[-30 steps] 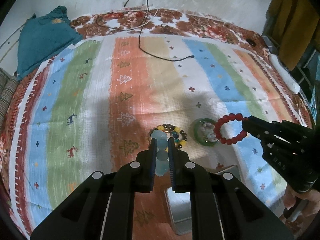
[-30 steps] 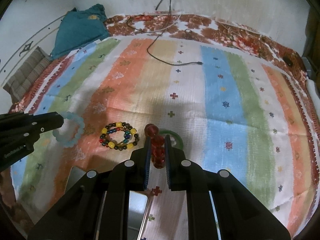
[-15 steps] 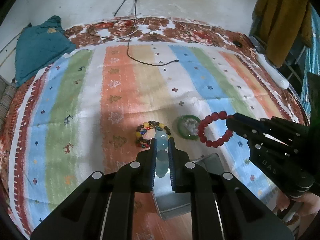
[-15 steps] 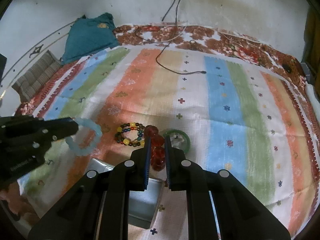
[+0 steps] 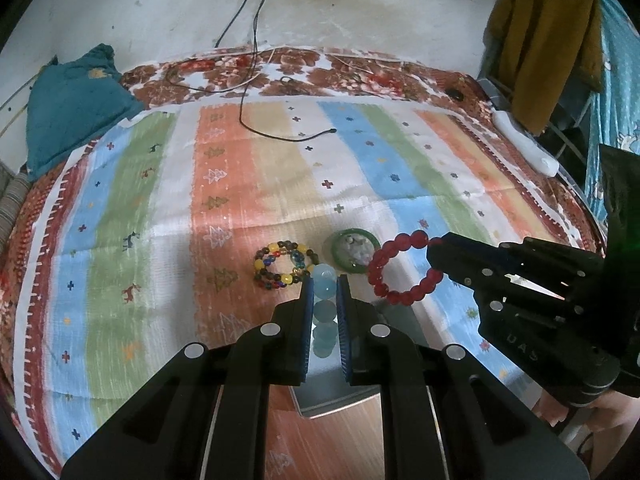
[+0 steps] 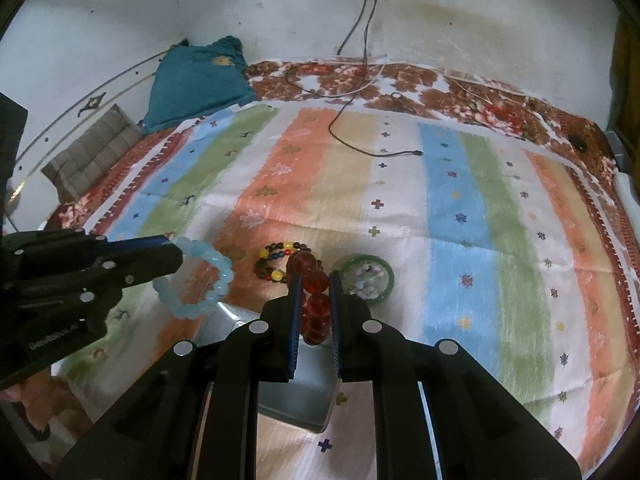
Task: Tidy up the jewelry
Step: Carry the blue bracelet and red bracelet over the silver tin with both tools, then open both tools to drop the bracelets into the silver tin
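My left gripper (image 5: 323,286) is shut on a pale blue bead bracelet (image 5: 323,285), held edge-on above a grey metal tray (image 5: 340,390); the bracelet also shows as a ring in the right wrist view (image 6: 218,268). My right gripper (image 6: 313,280) is shut on a red bead bracelet (image 6: 314,280), which shows as a ring in the left wrist view (image 5: 384,264). A multicoloured bead bracelet (image 5: 282,264) and a green bangle (image 5: 354,248) with small white pieces inside lie on the striped cloth just beyond both grippers.
The striped cloth (image 5: 224,200) covers a bed with a floral sheet at the far edge. A black cable (image 5: 280,136) lies across the far middle. A teal pillow (image 5: 72,100) sits at the far left. The tray (image 6: 296,384) lies under both grippers.
Both grippers have pulled back toward the near edge and risen with their bracelets. The metal tray has come into view beneath them. The jewelry on the cloth has not moved.
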`<state>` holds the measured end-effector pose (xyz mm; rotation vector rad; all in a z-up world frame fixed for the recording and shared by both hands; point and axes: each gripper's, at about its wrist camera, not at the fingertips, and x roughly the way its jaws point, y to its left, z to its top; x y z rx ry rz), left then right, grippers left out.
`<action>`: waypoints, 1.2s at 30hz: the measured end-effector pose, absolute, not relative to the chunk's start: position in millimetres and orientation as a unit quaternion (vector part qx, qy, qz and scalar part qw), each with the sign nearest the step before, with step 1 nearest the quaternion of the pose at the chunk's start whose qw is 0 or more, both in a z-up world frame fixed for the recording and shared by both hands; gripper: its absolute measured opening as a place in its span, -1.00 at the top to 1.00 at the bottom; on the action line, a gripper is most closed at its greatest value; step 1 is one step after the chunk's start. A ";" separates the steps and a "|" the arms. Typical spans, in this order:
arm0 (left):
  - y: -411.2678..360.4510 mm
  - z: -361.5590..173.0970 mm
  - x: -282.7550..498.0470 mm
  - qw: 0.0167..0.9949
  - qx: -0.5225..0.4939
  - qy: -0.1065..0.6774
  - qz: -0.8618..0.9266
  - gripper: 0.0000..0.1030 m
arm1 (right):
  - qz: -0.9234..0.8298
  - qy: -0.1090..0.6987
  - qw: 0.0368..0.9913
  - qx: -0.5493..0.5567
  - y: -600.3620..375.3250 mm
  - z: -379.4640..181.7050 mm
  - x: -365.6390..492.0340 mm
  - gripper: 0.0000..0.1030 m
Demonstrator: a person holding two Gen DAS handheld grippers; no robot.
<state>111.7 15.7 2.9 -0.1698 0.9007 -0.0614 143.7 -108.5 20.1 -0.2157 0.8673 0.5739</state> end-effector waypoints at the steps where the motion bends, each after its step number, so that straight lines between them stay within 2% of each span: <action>1: 15.2 3.1 109.8 0.897 -0.082 0.434 -0.030 0.79 | 0.274 0.413 0.862 -0.102 -109.2 20.5 141.4 0.73; 27: 4.7 -0.1 81.9 0.895 -0.077 0.438 -0.028 0.78 | 0.274 0.432 0.853 -0.106 -120.7 10.6 106.1 0.72; 29: 7.1 -2.6 83.5 0.891 -0.082 0.445 -0.019 0.69 | 0.259 0.437 0.855 -0.103 -123.7 10.3 109.1 0.55; 30: 8.3 -3.2 84.3 0.890 -0.083 0.448 -0.016 0.46 | 0.253 0.439 0.856 -0.101 -125.2 10.2 110.9 0.22; 31: 10.6 -3.6 84.7 0.889 -0.086 0.449 -0.013 0.35 | 0.249 0.441 0.857 -0.099 -127.3 9.9 113.0 0.15; 36: 21.9 -2.9 86.0 0.889 -0.099 0.447 0.005 0.30 | 0.233 0.449 0.857 -0.096 -132.5 7.2 120.4 0.16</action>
